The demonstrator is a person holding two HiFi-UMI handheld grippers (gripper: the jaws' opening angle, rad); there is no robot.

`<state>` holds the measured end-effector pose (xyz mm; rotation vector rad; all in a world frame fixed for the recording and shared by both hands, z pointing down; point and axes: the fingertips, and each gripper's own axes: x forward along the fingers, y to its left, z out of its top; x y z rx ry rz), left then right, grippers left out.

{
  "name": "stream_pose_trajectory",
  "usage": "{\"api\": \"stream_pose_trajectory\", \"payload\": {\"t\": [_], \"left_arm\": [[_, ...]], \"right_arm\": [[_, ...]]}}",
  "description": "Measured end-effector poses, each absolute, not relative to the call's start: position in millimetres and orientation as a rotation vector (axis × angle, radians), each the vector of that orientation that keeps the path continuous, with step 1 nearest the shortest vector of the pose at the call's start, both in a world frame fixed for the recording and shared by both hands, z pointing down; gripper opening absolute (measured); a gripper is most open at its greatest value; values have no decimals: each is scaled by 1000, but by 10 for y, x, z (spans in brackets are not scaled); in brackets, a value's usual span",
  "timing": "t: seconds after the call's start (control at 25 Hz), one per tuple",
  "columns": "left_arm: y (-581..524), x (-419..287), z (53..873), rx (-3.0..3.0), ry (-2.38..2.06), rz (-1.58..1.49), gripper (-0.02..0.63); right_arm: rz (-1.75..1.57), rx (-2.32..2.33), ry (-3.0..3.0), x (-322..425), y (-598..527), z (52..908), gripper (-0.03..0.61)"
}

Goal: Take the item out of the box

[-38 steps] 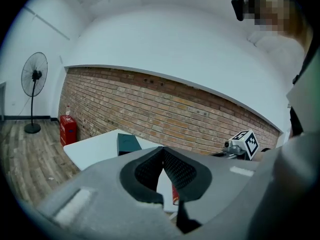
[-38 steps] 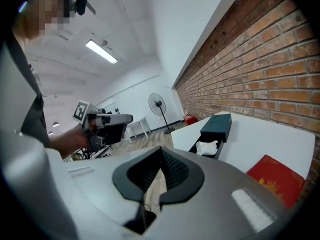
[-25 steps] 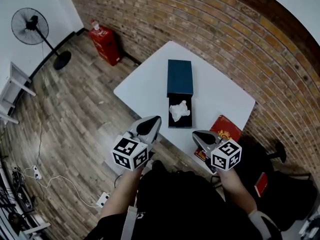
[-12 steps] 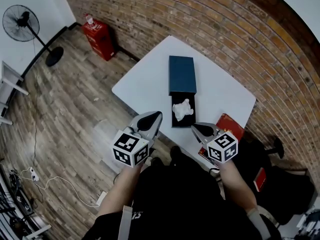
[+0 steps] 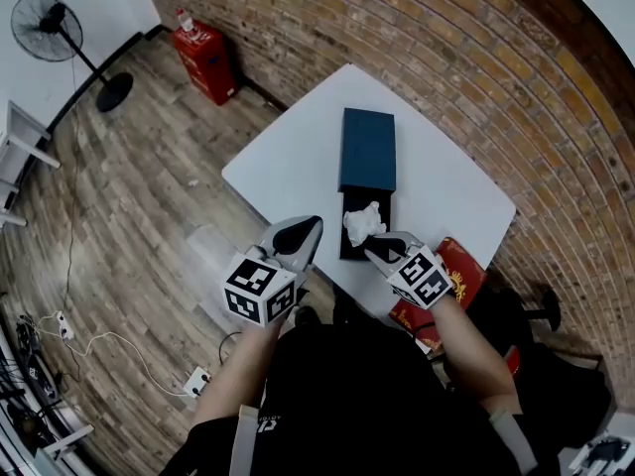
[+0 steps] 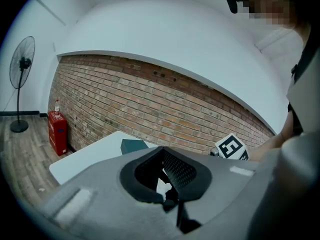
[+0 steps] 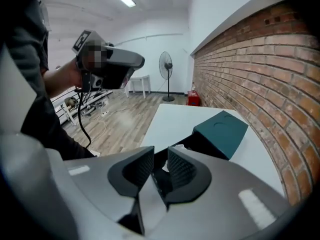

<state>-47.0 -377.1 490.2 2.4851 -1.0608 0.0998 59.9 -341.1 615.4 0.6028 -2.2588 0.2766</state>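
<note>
A: Where's the item?

B: The item (image 5: pixel 363 223) is a white crumpled wad. It lies in the black tray (image 5: pixel 345 244) that sticks out of the 6 o'clock end of the teal box (image 5: pixel 367 149). The box sits about mid-table (image 5: pixel 288 162), long side running 12 to 6.

A: And your right gripper?

B: My right gripper (image 5: pixel 375 249) is tilted down over the near table edge, at 5 o'clock of the item and just beside it. Its jaws have just been opening and now stand partly apart, with a clear gap between the pads. They press on nothing. In the right gripper view a bit of white shows through the gap. I can't tell whether that lies between the pads or just past them.

A: Left one?

B: My left gripper (image 5: pixel 310 228) is at 8 o'clock of the item, over the table's near corner and well apart from the box. Its jaws show only a thin sliver of gap, with nothing in it. It points nearly level toward the brick wall.

A: Anything else around?

B: A red extinguisher (image 5: pixel 205 62) stands on the floor at 11 o'clock of the table. A fan (image 5: pixel 47 30) stands further out at 10.
</note>
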Motion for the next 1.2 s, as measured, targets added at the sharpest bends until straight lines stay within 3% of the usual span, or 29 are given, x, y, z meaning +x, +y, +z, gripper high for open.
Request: {"api": "stream_pose_trajectory", "payload": {"t": [0.36,0.64,1.2], "left_arm": [[-3911,-502,5061,2413,-1084,94,6],[-3945,-597,5183,2392,-1078,133,6],[-3807,-992,5108,2346,-1152,112,6]], "right_arm": [[226,417,-2149,580,-3559,6597,97],[109,317,-2026,605,-3618,7024,147],[-127,170,-1863,716,-3677,7569,164]]}}
